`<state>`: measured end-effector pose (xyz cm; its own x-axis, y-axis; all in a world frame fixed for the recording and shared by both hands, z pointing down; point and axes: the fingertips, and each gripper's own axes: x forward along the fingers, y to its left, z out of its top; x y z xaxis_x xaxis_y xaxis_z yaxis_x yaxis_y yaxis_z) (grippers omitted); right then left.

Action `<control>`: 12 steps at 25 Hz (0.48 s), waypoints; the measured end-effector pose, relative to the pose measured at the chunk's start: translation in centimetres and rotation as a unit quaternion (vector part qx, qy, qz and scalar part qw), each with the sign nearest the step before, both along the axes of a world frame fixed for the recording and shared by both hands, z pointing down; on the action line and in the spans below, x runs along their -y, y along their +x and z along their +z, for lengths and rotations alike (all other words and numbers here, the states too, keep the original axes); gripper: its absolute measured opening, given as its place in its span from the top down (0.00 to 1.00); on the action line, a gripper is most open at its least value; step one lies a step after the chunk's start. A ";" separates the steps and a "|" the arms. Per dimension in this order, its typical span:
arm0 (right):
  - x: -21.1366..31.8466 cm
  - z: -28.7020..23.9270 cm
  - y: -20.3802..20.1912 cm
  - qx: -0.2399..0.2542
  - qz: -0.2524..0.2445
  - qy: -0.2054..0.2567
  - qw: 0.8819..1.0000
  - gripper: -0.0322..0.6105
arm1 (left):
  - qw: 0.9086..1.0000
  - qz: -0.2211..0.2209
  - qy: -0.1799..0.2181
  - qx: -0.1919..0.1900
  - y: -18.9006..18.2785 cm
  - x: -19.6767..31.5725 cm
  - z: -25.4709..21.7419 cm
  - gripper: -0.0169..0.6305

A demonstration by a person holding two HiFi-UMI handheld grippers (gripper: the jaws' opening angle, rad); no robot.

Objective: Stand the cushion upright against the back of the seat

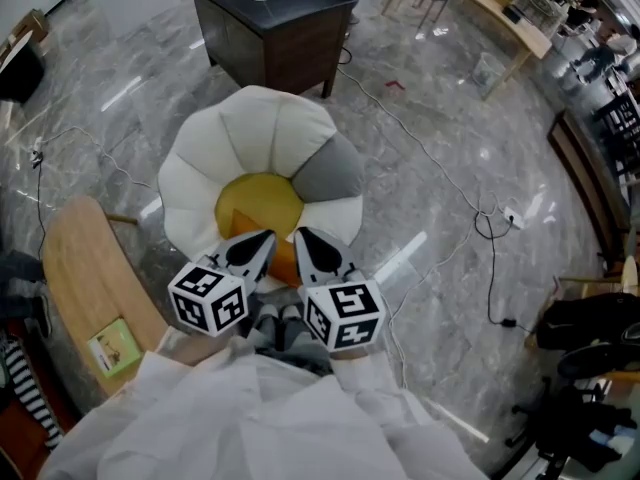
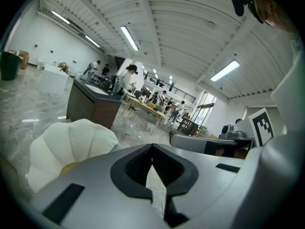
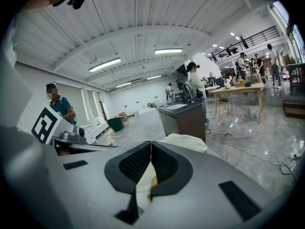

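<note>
A flower-shaped chair [image 1: 262,138] has white petals for its back and a round yellow seat [image 1: 260,203]. A grey cushion [image 1: 330,173] leans among the petals at the seat's right side. An orange patch [image 1: 284,261] shows at the seat's front, under the grippers. My left gripper [image 1: 268,238] and right gripper [image 1: 300,234] hover side by side over the chair's front edge, tips pointing at the seat. Both are shut with nothing between the jaws. The white chair back [image 2: 71,147] shows in the left gripper view, beyond the left gripper [image 2: 152,147]. The right gripper [image 3: 151,143] hides most of the chair [image 3: 186,141].
A dark cabinet with a white basin [image 1: 270,18] stands behind the chair. A curved wooden table [image 1: 85,268] with a green booklet [image 1: 115,346] is at the left. Cables and a power strip [image 1: 512,216] lie on the marble floor at the right. People stand around tables far off.
</note>
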<state>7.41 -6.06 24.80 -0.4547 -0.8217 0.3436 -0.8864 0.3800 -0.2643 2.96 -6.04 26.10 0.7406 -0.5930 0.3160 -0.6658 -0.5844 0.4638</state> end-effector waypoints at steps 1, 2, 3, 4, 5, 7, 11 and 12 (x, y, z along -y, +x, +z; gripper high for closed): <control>0.0 0.2 0.1 0.001 0.002 -0.002 1.000 0.93 | 1.000 0.001 -0.002 -0.001 0.0 0.0 0.2 0.96; 0.1 0.4 0.2 0.002 0.004 -0.005 1.000 0.93 | 1.000 0.001 -0.003 -0.001 0.0 0.1 0.3 0.96; 0.1 0.6 0.3 0.003 0.007 -0.008 1.000 0.93 | 1.000 0.002 -0.005 -0.002 0.0 0.2 0.5 0.96; 0.2 0.9 0.4 0.004 0.009 -0.012 1.000 0.93 | 1.000 0.002 -0.007 -0.002 -0.1 0.2 0.8 0.96; 0.2 1.2 0.5 0.005 0.011 -0.016 1.000 0.93 | 1.000 0.001 -0.010 -0.002 -0.2 0.3 1.0 0.96; 0.2 1.9 0.6 0.004 0.014 -0.026 1.000 0.93 | 1.000 0.001 -0.018 0.000 -0.3 0.3 1.6 0.96; 0.4 3.6 0.7 0.004 0.013 -0.049 0.999 0.93 | 0.999 0.002 -0.034 0.002 -0.2 0.6 2.9 0.96; 0.5 4.0 0.6 0.005 0.013 -0.054 0.998 0.93 | 0.999 0.002 -0.037 0.002 -0.1 0.7 3.3 0.96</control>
<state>8.04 -6.53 28.82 -0.4382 -0.7914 0.4262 -0.8925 0.3267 -0.3109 2.82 -6.76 29.40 0.7412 -0.5648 0.3627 -0.6660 -0.5511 0.5028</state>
